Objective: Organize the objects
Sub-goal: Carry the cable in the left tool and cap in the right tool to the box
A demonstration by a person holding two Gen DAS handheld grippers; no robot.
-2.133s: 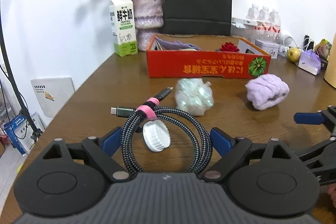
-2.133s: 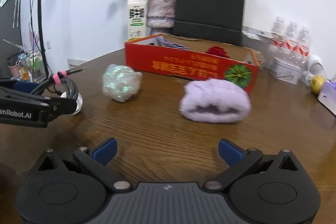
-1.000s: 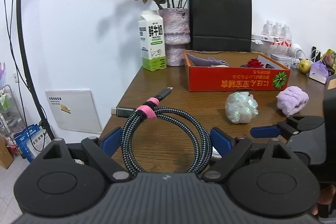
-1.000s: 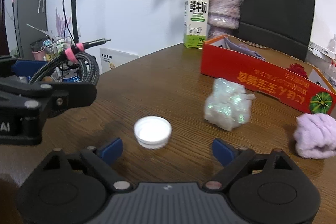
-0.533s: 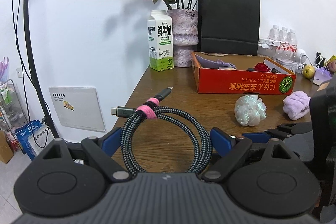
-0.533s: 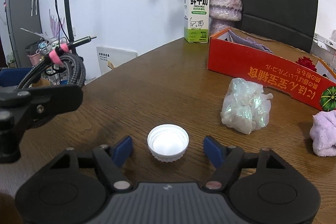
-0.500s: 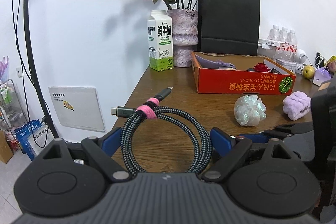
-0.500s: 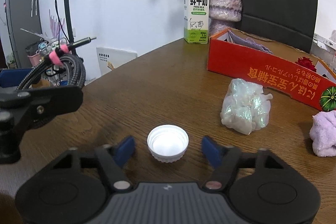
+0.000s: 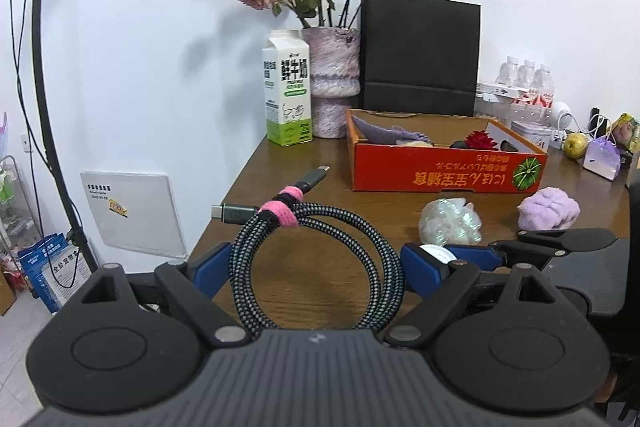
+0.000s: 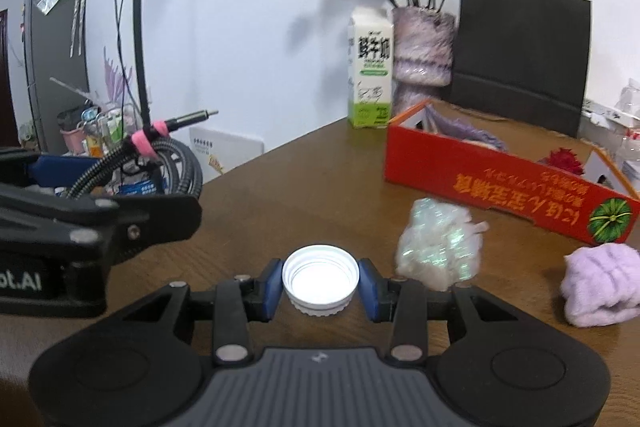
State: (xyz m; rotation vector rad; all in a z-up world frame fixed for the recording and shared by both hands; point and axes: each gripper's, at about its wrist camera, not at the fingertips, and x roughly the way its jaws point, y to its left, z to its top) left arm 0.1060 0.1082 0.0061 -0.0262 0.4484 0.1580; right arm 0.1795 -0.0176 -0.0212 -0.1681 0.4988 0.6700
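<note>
The red box (image 10: 508, 183) on the brown table (image 10: 304, 203) serves as the landmark. Far to its left, off the table's edge, the left gripper (image 9: 312, 261) stands spread wide around a coiled braided cable (image 9: 316, 267); both blue pads press on the outer sides of the coil, which is bound by a pink strap (image 9: 280, 213), its two plugs pointing toward the box. A milk carton (image 10: 370, 67) stands just left of the box's far corner, with a vase of dried roses (image 10: 422, 45) and a black paper bag (image 10: 524, 51) behind the box. In front of the box's left end, nearer the camera, the right gripper (image 10: 320, 287) is closed to a narrow gap on a white bottle cap (image 10: 320, 281), open side up, a blue pad against each side of its rim. A crumpled iridescent wrapper (image 10: 438, 243) lies in front of the box's middle. A lilac fluffy cloth (image 10: 600, 285) lies in front of the box's right end. Inside the box lie a purple cloth (image 9: 386, 135) and a red flower (image 9: 480, 139).
</note>
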